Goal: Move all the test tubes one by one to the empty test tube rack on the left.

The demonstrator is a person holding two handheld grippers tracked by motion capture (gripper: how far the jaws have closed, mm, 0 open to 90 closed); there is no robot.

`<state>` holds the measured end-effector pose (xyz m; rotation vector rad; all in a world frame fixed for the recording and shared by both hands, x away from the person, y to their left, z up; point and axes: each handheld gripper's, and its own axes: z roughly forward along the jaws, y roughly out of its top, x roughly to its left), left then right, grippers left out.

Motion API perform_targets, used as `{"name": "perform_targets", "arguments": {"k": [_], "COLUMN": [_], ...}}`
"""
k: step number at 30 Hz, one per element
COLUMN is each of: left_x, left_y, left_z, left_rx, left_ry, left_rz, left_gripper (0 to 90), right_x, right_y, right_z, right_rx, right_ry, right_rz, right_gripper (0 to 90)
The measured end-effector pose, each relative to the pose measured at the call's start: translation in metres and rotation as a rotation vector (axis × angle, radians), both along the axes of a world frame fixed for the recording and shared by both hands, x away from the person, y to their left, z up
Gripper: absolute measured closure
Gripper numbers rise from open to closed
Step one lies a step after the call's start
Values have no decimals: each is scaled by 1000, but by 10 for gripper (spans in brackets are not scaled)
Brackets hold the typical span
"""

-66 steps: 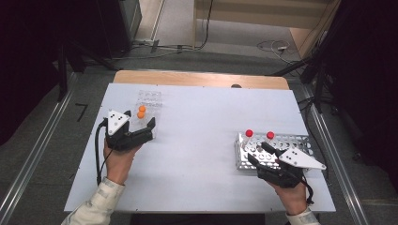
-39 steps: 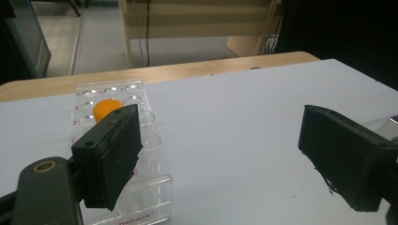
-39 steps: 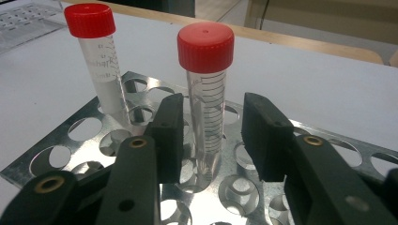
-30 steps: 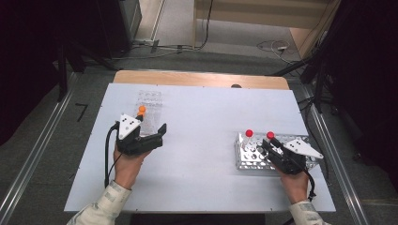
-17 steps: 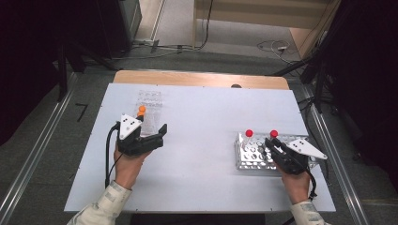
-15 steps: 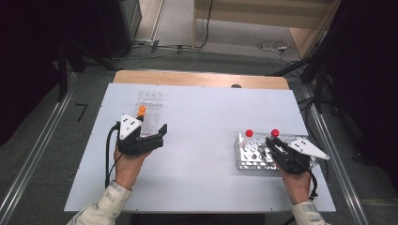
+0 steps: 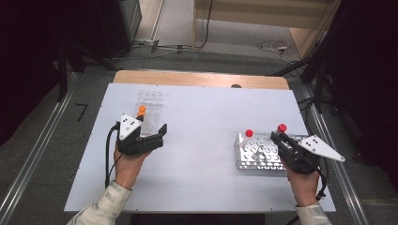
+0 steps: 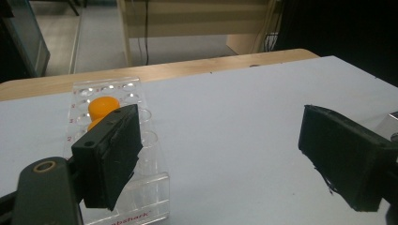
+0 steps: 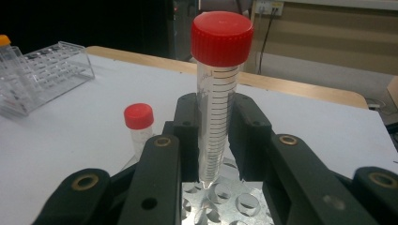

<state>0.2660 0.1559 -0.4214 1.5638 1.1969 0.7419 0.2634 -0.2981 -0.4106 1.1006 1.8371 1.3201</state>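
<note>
- High view: on the white desk point(image 7: 202, 140), the right gripper point(image 7: 285, 140) holds a red-capped tube point(image 7: 281, 128) at the metal rack point(image 7: 256, 154), where a second tube point(image 7: 249, 133) stands. The left gripper point(image 7: 152, 136) rests beside a clear rack point(image 7: 150, 110) with an orange-capped tube point(image 7: 141, 110).
- Left gripper view: its fingers point(image 8: 110, 154) stand wide apart with nothing between them; the clear rack point(image 8: 141, 187) lies behind the left one.
- Right gripper view: the fingers point(image 9: 187, 136), having just been closing, clamp the tube point(image 9: 217, 93) upright, its tip just above the rack's holes point(image 9: 220, 197).
</note>
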Motion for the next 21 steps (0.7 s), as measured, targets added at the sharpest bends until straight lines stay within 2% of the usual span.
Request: {"name": "perform_targets", "arguments": {"k": [5,10,21], "left_x": [-1,-2,-3], "left_y": [-1,-2,-7], "left_z": [0,1,2], "left_rx": [-4,-4,0], "left_ry": [-2,-5,-4], "left_rz": [-2,-6,-24], "left_gripper": [139,139,139], "right_x": [-8,-14,-15], "right_y": [3,11,42], "right_z": [6,9,1], "right_rx": [11,28,33], "right_ry": [2,15,55], "right_rz": [29,89,200], "right_gripper": [711,712,711]}}
